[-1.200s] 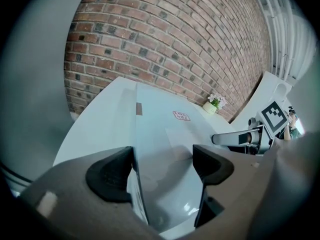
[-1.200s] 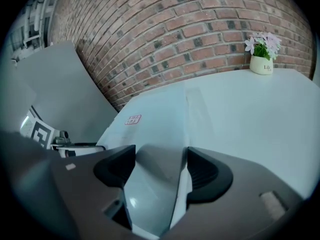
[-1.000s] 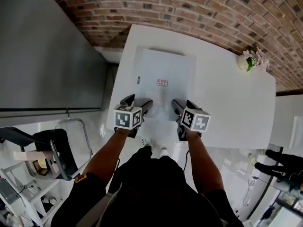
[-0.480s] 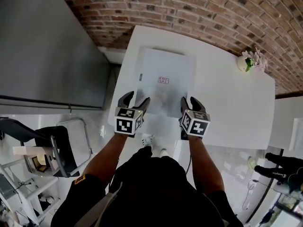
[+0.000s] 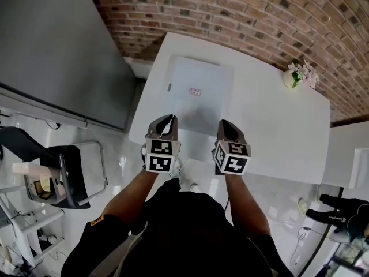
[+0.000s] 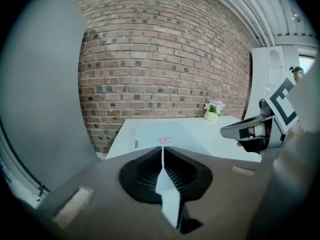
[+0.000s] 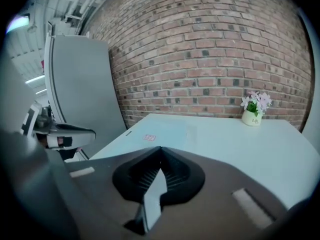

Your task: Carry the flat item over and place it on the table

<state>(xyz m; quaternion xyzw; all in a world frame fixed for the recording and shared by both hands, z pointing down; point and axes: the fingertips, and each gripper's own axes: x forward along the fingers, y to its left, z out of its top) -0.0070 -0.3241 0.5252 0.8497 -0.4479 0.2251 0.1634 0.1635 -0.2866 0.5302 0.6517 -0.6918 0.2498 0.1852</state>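
The head view looks steeply down from high above the white rectangular worktop (image 5: 277, 126). Both gripper views sit low at its near edge, facing the red brick wall (image 6: 165, 59); all three share the small white flower pot (image 7: 251, 118).

Left gripper view notes:
- My left gripper (image 6: 162, 150): jaws closed, tips meeting, nothing pinched between them.
- White table (image 6: 222, 123) straight ahead, far edge against brick wall (image 6: 160, 59).
- Flat item (image 6: 150, 131) lies flat on table's left part. Pale sheet, small red-and-white label (image 6: 165, 140) toward my end, dark tab (image 6: 136, 144) on its left edge.
- Flower pot (image 6: 212, 114) at table's far side by wall, well apart from flat item.
- Grey panel (image 6: 40, 94) fills left side.
- Right gripper (image 6: 231, 131) at right edge, marker cube (image 6: 281, 104) facing me. Can't read its jaws from here.
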